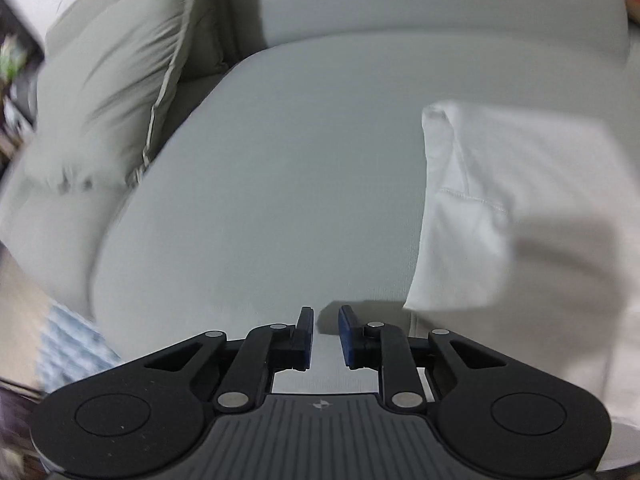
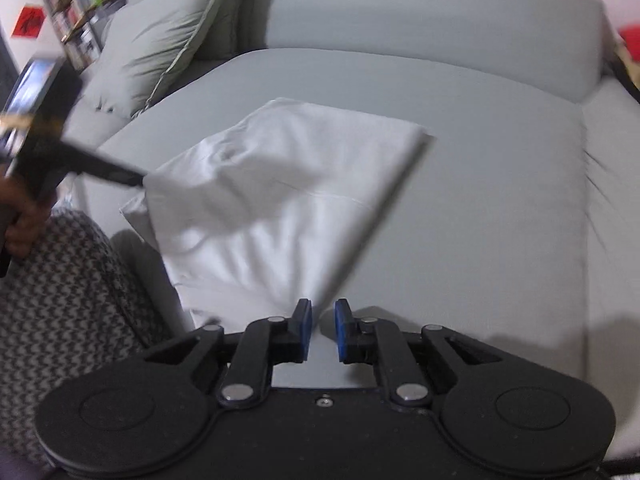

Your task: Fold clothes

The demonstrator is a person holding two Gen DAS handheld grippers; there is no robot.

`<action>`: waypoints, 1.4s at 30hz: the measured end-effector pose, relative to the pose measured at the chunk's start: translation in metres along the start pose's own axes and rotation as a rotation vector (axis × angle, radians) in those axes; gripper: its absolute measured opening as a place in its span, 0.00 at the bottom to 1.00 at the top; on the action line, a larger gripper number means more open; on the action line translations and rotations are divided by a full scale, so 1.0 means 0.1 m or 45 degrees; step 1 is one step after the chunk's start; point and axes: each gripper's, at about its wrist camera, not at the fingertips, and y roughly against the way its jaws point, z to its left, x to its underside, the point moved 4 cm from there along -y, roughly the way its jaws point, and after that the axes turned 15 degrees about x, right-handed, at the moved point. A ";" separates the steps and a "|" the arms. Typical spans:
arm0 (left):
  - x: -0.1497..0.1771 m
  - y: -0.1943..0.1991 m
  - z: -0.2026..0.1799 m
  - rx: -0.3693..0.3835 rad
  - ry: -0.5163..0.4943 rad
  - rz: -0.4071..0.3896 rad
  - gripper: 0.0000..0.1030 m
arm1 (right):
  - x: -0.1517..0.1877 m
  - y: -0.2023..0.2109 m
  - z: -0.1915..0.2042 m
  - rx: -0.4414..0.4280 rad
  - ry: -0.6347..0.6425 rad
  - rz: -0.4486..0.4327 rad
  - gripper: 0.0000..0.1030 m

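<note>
A white garment lies partly folded on the grey sofa seat. Its near corner rises in taut creases to my right gripper, which is shut on that corner with a narrow gap between the blue pads. In the left wrist view the garment lies to the right of my left gripper. That gripper is open by a small gap, with only the sofa seat showing between its fingers. Seen from the right wrist, the left gripper is blurred and its tip is at the garment's left edge.
A grey pillow leans in the sofa's back left corner, also seen as the pillow. A hand grips the left tool above houndstooth fabric. A bookshelf stands behind. The backrest bounds the far side.
</note>
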 end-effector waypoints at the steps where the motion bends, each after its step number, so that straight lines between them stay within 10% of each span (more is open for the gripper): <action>1: 0.02 0.06 0.00 0.026 0.007 -0.030 0.20 | -0.01 0.05 -0.04 -0.023 -0.030 -0.014 0.13; 8: -0.03 -0.06 -0.65 0.199 -0.135 -0.054 0.36 | -0.23 -0.04 0.22 -0.104 -0.064 -0.047 0.17; 18: 0.08 0.03 -0.59 0.127 -0.162 0.002 0.44 | 0.01 0.03 0.27 -0.061 0.024 0.024 0.16; 24: -0.12 0.20 -0.49 0.229 -0.065 -0.177 0.43 | -0.18 0.08 -0.19 -0.133 -0.258 -0.084 0.15; 33: -0.78 -0.68 -0.90 0.487 -0.082 -0.169 0.39 | -0.58 -0.93 -0.42 -0.685 -0.823 0.137 0.08; 38: -0.78 -1.16 -0.60 0.407 0.163 -0.150 0.16 | -0.56 -1.53 -0.57 -0.685 -0.994 0.231 0.02; 42: -0.84 -1.09 -0.36 0.258 0.311 -0.259 0.28 | -0.63 -1.61 -0.90 -0.539 -1.164 0.039 0.00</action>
